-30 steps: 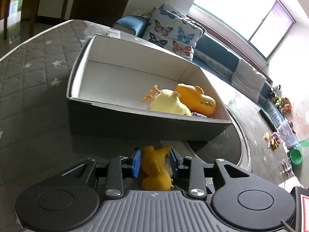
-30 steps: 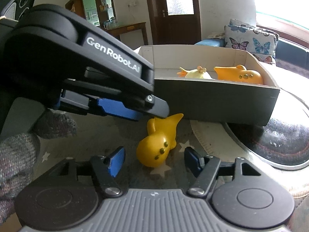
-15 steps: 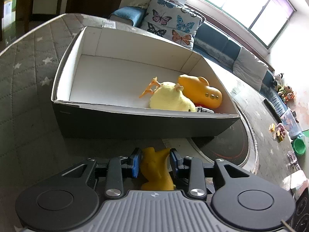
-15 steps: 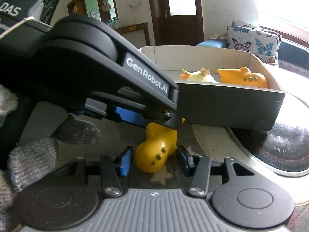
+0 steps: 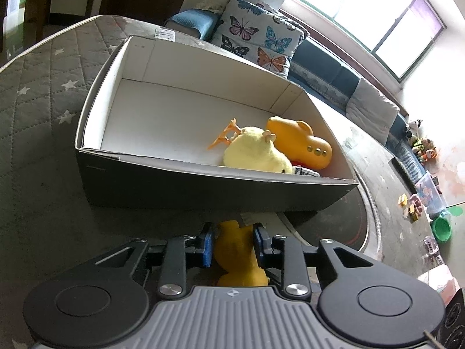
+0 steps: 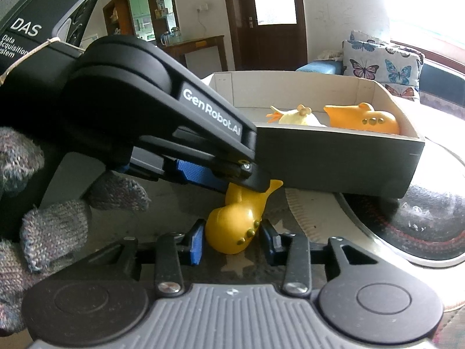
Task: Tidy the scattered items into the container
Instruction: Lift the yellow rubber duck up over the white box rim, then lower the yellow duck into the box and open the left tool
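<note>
A yellow submarine toy (image 6: 232, 226) lies on the quilted table in front of the open box (image 5: 87, 122). My left gripper (image 5: 234, 241) is shut on its tail end (image 5: 235, 250). My right gripper (image 6: 232, 241) is closed around its rounded nose, the blue pads touching both sides. The left gripper's body (image 6: 162, 110) crosses the right wrist view from the left. Inside the box lie a pale yellow plush chick (image 5: 255, 152) and an orange submarine toy (image 5: 302, 142), at its right end; both also show in the right wrist view, the chick (image 6: 299, 116) and the orange toy (image 6: 363, 119).
A round dark mat (image 6: 421, 221) lies under the box's right end. A butterfly cushion (image 5: 261, 37) and a sofa stand behind the table. A gloved hand (image 6: 43, 212) holds the left gripper. Small toys and a green bowl (image 5: 441, 228) lie on the floor at right.
My right gripper has closed from wide open onto the toy's nose. The left gripper, still holding the tail, has shifted closer to the box.
</note>
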Motion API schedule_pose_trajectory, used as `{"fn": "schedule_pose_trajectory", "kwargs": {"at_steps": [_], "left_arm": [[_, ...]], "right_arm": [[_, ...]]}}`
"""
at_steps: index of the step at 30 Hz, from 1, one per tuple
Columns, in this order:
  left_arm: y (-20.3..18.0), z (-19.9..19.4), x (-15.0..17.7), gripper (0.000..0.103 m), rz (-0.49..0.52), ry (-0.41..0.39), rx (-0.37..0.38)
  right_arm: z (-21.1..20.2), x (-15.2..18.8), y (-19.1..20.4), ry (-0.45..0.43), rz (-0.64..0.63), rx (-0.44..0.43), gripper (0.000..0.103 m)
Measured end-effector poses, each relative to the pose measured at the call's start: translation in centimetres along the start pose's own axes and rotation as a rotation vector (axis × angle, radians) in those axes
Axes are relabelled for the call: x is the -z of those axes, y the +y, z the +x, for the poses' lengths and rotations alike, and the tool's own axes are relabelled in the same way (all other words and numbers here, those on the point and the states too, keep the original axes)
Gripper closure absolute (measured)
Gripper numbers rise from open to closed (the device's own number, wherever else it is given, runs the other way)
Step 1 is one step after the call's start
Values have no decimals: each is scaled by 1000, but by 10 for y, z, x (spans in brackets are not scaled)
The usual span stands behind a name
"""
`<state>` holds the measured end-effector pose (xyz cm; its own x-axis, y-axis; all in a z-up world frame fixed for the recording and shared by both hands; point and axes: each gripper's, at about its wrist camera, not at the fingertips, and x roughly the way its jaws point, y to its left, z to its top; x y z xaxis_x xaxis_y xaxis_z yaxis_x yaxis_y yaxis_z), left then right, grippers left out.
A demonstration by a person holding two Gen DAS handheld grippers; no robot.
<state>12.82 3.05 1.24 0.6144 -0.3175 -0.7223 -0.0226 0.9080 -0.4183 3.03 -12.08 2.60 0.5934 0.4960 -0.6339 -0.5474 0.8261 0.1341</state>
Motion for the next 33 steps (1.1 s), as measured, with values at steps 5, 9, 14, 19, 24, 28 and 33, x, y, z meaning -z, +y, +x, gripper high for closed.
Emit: {"fn": "schedule_pose_trajectory", "kwargs": {"at_steps": [5, 9, 14, 19, 24, 28, 33], "left_arm": [[-6, -7, 1, 73, 2, -13, 17], [-11, -15, 1, 73, 3, -24, 36], [-23, -29, -4, 73, 23, -64, 60], [-38, -37, -18, 73, 40, -110, 87], [-51, -27, -43, 73, 60, -133, 98], [-57, -11, -64, 73, 57, -134, 111], [-59, 16, -85, 73, 36, -117, 102]], "right_arm": [[-7, 0, -2, -13, -9, 6, 65], [-17, -2, -2, -30, -16, 8, 65], [-33, -9, -3, -70, -33, 19, 65], [-47, -26, -9, -123, -47, 40, 65], [-43, -48, -23, -147, -47, 63, 65], [-33, -65, -38, -150, -44, 86, 65], [-11, -81, -60, -127, -29, 106, 66]]}}
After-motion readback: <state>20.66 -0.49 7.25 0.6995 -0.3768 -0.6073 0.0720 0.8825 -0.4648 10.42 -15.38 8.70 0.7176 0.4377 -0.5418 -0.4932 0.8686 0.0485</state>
